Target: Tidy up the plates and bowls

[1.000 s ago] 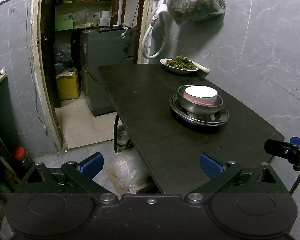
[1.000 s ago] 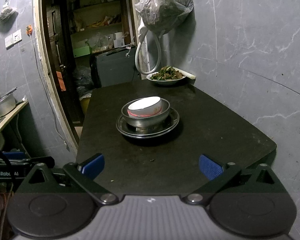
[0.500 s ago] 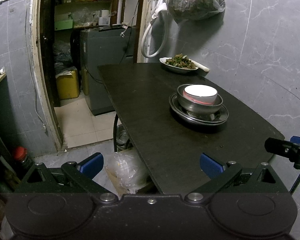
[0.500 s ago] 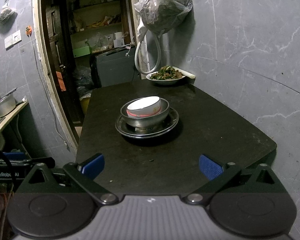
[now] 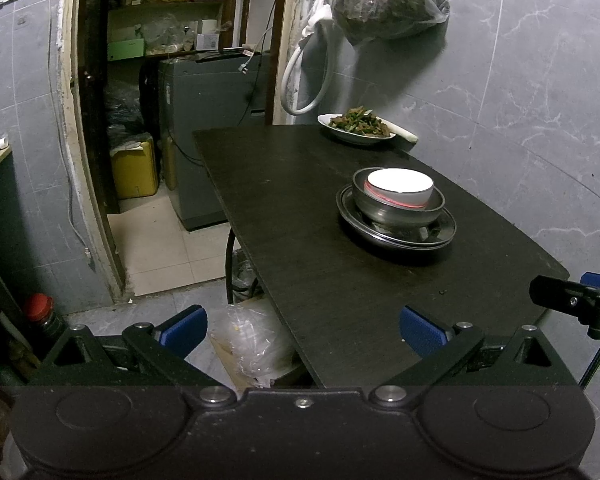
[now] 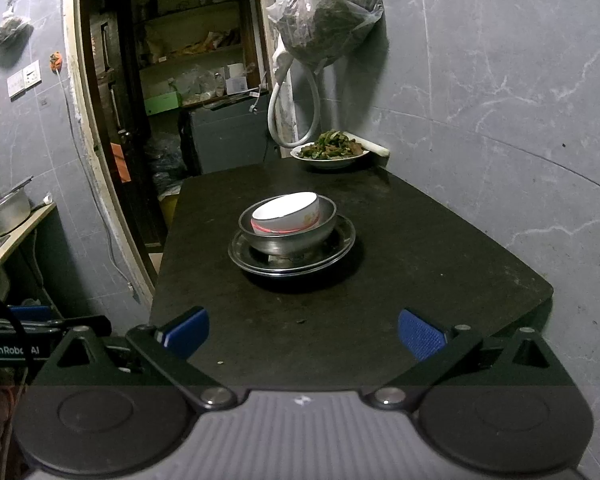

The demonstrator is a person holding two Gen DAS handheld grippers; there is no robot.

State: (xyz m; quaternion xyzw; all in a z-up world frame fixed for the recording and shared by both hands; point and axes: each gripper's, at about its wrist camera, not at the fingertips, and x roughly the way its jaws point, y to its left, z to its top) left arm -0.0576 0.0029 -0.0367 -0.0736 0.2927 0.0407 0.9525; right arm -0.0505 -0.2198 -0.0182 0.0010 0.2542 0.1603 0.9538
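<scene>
Left wrist view: left gripper [image 5: 300, 326] spread wide, blue pads [image 5: 183, 326] well apart, nothing pinched, hanging off the near left corner of the dark table [image 5: 312, 216]. Stack up at about 1 o'clock: white bowl [image 5: 400, 188] with a red band nested in a steel bowl [image 5: 396, 210], both sitting on steel plates [image 5: 396, 232]. Further back around 12 to 1 o'clock, plate of green veg [image 5: 358, 127] right by the wall. Tip of the other claw poking in at 3 o'clock. Right wrist view: right gripper [image 6: 302, 334] also spread, empty, hovering over the near table edge. Same stack dead ahead at 12 o'clock, white bowl tilted inside the steel one. Plastic bag [image 6: 328, 24] hanging on the wall way up top.
</scene>
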